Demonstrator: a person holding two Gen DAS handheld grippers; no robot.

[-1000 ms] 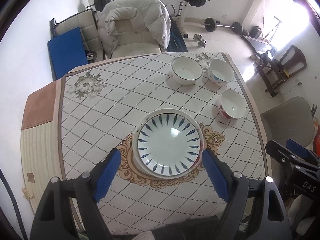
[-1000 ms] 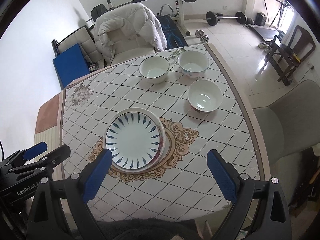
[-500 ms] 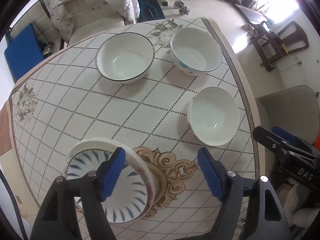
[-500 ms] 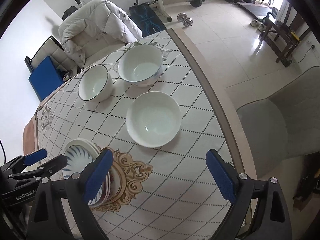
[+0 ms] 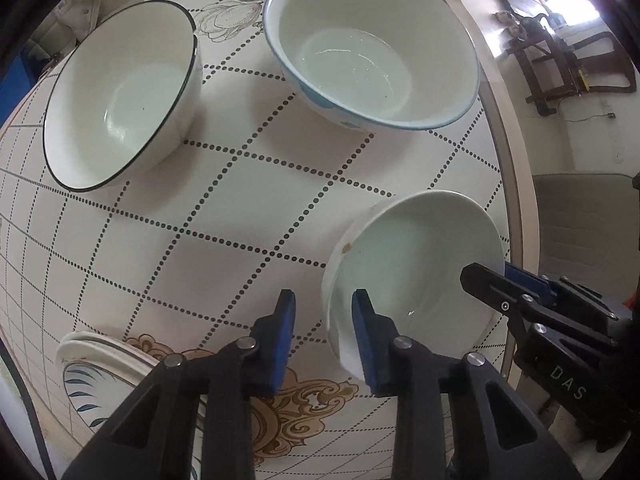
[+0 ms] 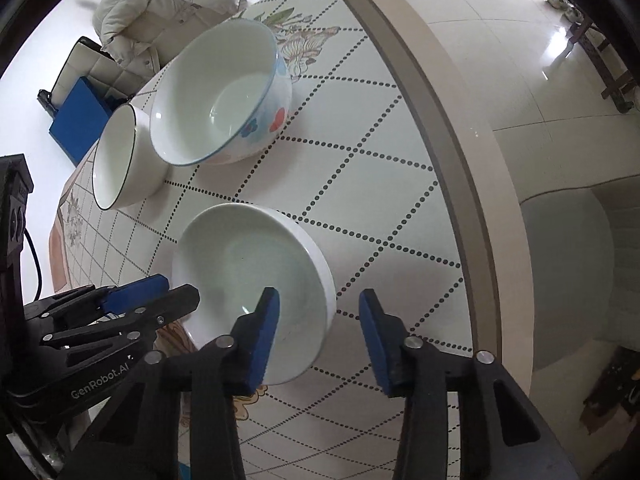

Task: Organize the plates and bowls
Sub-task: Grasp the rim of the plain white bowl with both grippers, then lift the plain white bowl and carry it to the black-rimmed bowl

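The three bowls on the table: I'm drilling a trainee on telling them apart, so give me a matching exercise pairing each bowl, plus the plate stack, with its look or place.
Things:
1. Black-rimmed bowl
2. Blue-rimmed bowl
3. Plain white bowl
4. Plate stack

Descriptions:
A. Blue leaf pattern, at the near left edge of the left wrist view
B. Flower design on its outer wall
C. Straddled on opposite rims by both grippers' fingers
D. Far left, nothing near it

Pairs: 1-D, 2-B, 3-C, 4-A
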